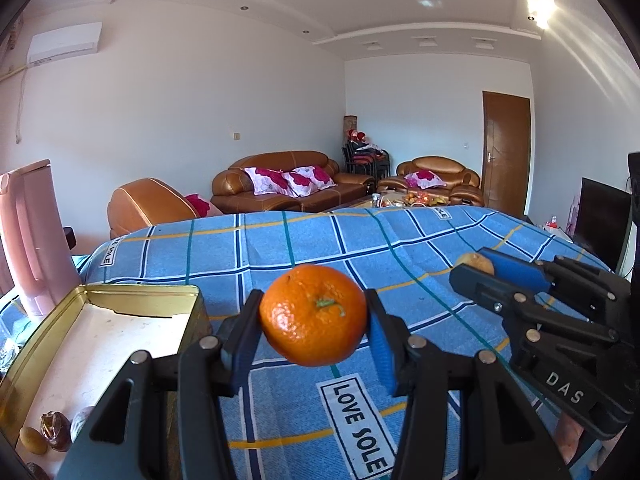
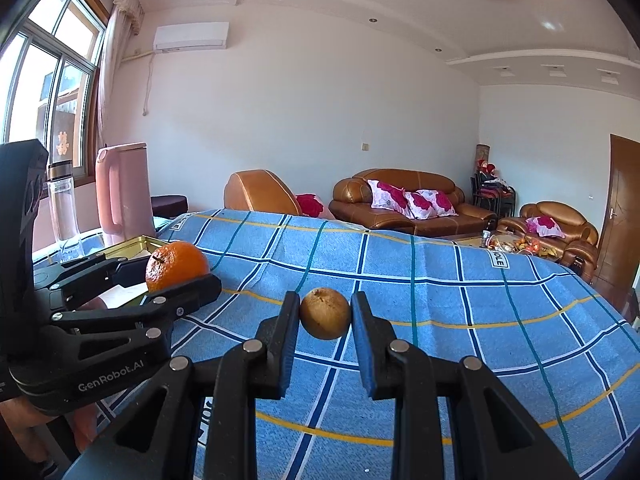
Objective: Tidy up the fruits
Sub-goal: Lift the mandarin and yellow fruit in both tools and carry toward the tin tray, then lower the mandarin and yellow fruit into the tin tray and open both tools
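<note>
My left gripper [image 1: 314, 318] is shut on an orange tangerine [image 1: 313, 314] and holds it above the blue checked tablecloth [image 1: 280, 248]. It also shows at the left of the right wrist view [image 2: 176, 276] with the tangerine [image 2: 176, 264]. My right gripper [image 2: 325, 314] is shut on a small brownish-yellow fruit [image 2: 325, 313], also above the cloth. It shows in the left wrist view [image 1: 476, 270] at the right, with the fruit [image 1: 476, 263] mostly hidden. A gold tin box [image 1: 52, 360], open, lies left of the left gripper.
A few small fruits [image 1: 34, 438] lie in the tin's near corner. A pink kettle [image 2: 122, 196] and a clear bottle [image 2: 62, 204] stand at the table's far left. Sofas [image 2: 412, 200] stand beyond the table.
</note>
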